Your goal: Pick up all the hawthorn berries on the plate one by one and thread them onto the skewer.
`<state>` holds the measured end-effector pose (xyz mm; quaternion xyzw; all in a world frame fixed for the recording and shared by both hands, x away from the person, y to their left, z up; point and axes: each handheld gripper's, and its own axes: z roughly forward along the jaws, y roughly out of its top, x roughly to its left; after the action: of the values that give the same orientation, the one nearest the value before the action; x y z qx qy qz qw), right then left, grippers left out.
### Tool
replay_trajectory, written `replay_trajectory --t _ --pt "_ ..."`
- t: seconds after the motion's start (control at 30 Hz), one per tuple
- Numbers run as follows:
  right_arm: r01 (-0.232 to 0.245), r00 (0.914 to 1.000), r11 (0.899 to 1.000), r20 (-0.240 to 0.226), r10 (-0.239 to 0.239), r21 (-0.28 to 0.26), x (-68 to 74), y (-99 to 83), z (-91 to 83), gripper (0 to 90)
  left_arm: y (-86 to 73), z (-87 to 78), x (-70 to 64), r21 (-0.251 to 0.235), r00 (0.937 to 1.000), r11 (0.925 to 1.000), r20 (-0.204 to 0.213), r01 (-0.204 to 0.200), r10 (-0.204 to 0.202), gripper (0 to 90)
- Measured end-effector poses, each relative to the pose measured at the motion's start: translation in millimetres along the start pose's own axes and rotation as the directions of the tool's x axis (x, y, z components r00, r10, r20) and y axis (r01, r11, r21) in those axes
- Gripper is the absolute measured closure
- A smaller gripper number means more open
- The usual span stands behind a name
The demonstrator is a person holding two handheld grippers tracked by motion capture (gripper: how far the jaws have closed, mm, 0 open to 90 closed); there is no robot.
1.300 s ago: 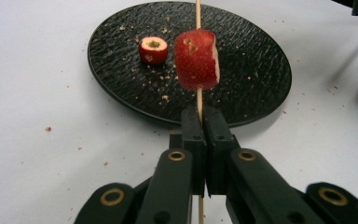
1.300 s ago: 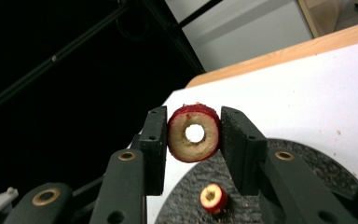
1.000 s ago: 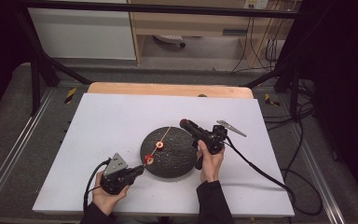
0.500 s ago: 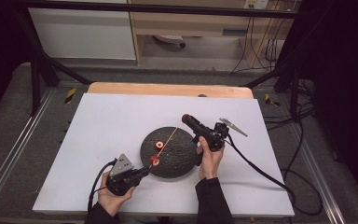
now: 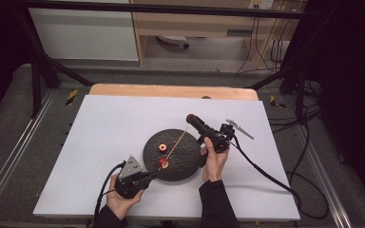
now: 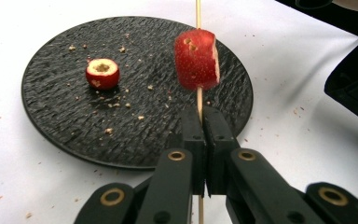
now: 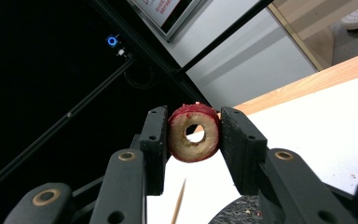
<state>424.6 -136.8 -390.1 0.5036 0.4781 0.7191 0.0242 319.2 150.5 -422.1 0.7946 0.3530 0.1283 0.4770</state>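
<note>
1. My left gripper [image 6: 204, 122] has its jaws pressed together on the thin wooden skewer [image 6: 198, 100], pinching it near its lower end, just at the near rim of the black plate [image 6: 65, 116].
2. One red fruit piece [image 6: 196, 59] is already threaded on the skewer, hanging over the plate just above my left jaws. I judge the low grip leaves the pointed end free for the next piece.
3. A second cored fruit piece [image 6: 102, 73] lies on the plate, left of the skewer in the left gripper view, hole up, with crumbs around it.
4. My right gripper [image 7: 195, 133] pinches a fruit ring [image 7: 194, 132] by its red sides, so the hole stays open between the jaws, probably so the skewer can pass through.
5. In the right gripper view the skewer tip [image 7: 179, 199] shows below the ring, not yet in the hole.
6. In the high view my right gripper [image 5: 191, 118] is raised past the far right rim of the plate [image 5: 190, 152], by the skewer's far end, hand [image 5: 213, 159] under it, wrist tilted up.
7. My left hand [image 5: 123, 197] sits low on the white surface [image 5: 100, 123] at the near left of the plate, angling the skewer [image 5: 176, 145] up across it.
8. Next step, as I judge it: line up the hole with the tip.
</note>
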Motion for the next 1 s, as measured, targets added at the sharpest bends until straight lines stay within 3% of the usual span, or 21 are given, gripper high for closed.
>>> replay_trajectory --t 0.7,1.0 --pt "-0.022 0.9996 1.0 -0.019 0.021 -0.015 3.0 -1.1 -2.0 63.3 4.3 9.1 -6.9 -0.047 0.9992 0.9982 -0.014 0.038 -0.038 88.5" --pt "-0.035 0.9992 0.999 -0.021 0.035 -0.013 2.5 -3.6 -0.8 63.3 7.9 14.2 -12.8 -0.076 0.9965 0.9943 -0.034 0.074 -0.077 88.5"
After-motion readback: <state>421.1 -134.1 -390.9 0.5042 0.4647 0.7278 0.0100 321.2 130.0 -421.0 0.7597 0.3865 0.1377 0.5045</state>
